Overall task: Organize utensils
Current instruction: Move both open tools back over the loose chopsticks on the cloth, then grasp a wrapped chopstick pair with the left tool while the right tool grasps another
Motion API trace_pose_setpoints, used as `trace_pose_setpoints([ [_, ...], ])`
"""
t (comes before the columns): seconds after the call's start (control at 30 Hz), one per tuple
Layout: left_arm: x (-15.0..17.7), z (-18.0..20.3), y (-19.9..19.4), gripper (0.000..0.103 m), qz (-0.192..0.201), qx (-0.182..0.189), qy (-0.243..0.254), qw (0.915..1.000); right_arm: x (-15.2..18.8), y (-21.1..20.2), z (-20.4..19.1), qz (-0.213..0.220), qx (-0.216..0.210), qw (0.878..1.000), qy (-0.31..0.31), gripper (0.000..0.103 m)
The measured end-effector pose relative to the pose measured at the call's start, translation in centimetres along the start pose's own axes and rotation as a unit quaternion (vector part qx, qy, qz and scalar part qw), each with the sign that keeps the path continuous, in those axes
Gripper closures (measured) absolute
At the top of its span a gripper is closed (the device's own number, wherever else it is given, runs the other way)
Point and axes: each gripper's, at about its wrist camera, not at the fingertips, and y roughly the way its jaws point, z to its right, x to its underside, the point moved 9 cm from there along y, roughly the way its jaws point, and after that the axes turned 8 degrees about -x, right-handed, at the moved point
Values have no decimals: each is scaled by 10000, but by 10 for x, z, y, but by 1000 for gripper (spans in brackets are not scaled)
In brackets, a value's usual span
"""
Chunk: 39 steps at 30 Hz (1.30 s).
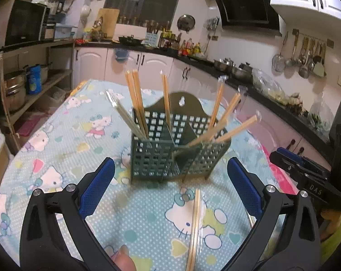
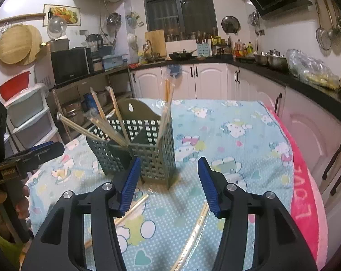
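A dark green perforated utensil holder (image 1: 168, 155) stands on the Hello Kitty tablecloth (image 1: 64, 135); it also shows in the right wrist view (image 2: 147, 153). Several wrapped wooden chopstick pairs (image 1: 136, 103) lean in its compartments. One wrapped pair (image 1: 195, 228) lies on the cloth between my left gripper's fingers. In the right wrist view two wrapped pairs lie on the cloth, one (image 2: 134, 210) at the left finger, one (image 2: 193, 237) between the fingers. My left gripper (image 1: 170, 187) is open and empty, just short of the holder. My right gripper (image 2: 169, 185) is open and empty beside the holder.
The right gripper's body (image 1: 305, 174) shows at the right of the left wrist view. The left gripper's body (image 2: 23, 160) shows at the left of the right wrist view. White cabinets (image 2: 211, 79) and a black counter (image 1: 249, 83) surround the table. A pink cloth edge (image 2: 305, 192) lies right.
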Motion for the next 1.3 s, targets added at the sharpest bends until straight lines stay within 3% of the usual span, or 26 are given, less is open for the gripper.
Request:
trace_pose_setpoints([
  [0.4,37,21,27,12,-500,101,292,9983,25,11,17,-301,50,9993,223,48],
  [0.8,76,49,67,12,-1195,202,646,9905,51,32,47,-806,168,9953,510,48],
  [1.17,93,66,98,47,-1631,164,809,9831,83,79,79,-1619,83,9820,971,54],
  [1.3,94,70,104,48,-1665,120,834,9824,89,95,85,-1799,67,9776,1089,63],
])
